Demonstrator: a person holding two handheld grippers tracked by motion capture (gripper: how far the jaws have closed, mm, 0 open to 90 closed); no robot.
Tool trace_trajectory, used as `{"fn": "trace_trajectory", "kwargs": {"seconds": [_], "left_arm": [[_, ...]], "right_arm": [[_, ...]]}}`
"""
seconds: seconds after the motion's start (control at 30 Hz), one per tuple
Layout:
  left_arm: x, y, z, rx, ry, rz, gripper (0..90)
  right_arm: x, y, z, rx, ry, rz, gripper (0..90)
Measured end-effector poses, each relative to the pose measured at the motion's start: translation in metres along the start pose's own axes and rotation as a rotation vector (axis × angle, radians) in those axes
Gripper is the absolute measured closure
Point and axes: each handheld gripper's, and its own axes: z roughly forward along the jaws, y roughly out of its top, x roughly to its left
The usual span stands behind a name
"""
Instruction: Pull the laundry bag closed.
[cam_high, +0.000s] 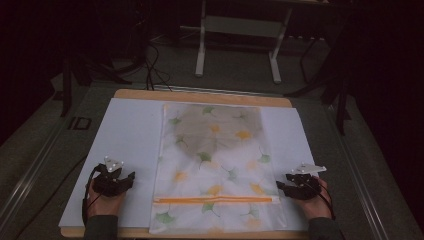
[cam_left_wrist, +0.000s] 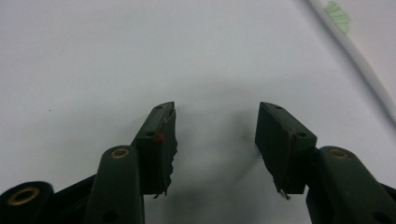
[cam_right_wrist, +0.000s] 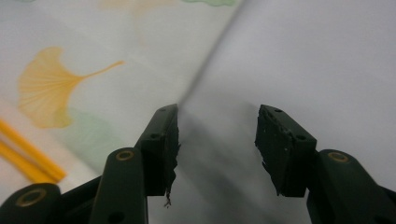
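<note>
A translucent zip bag (cam_high: 216, 165) printed with ginkgo leaves lies flat in the middle of the table, its orange zipper (cam_high: 215, 199) running across near the front edge. Something dark shows through its far half. My left gripper (cam_high: 131, 178) rests on the white sheet to the bag's left, jaws open and nothing between them (cam_left_wrist: 215, 116). My right gripper (cam_high: 280, 186) sits at the bag's right edge near the zipper's end, open (cam_right_wrist: 217, 119), its left jaw right over the bag's edge (cam_right_wrist: 205, 74).
A white sheet (cam_high: 127, 135) covers a wooden tabletop (cam_high: 200, 95). Beyond the table's far edge stand a white metal frame (cam_high: 240, 35) and cables (cam_high: 155, 65) on a dark floor.
</note>
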Motion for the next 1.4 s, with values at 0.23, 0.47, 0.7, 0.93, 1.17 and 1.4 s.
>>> {"fn": "trace_trajectory", "kwargs": {"seconds": [0.23, 0.47, 0.7, 0.93, 1.17, 1.4], "left_arm": [[0.002, -0.002, -0.007, -0.038, -0.116, 0.054, 55.6], [0.002, -0.003, -0.009, -0.036, -0.149, 0.061, 56.3], [0.0, -0.004, -0.012, -0.038, -0.175, 0.083, 56.8], [0.001, -0.005, -0.013, -0.027, -0.202, 0.093, 60.4], [0.003, -0.005, -0.014, -0.03, -0.234, 0.089, 61.3], [0.001, -0.006, -0.016, -0.031, -0.254, 0.103, 63.1]], "right_arm": [[0.004, 0.005, -0.001, 0.004, -0.012, -0.027, 43.7], [0.01, 0.007, -0.003, -0.016, 0.001, -0.05, 43.7], [0.019, 0.013, -0.002, 0.001, 0.029, -0.081, 51.2], [0.029, 0.019, -0.003, 0.003, 0.048, -0.119, 51.6], [0.039, 0.024, -0.002, 0.014, 0.089, -0.148, 54.7], [0.051, 0.03, 0.0, 0.018, 0.129, -0.187, 54.3]]}}
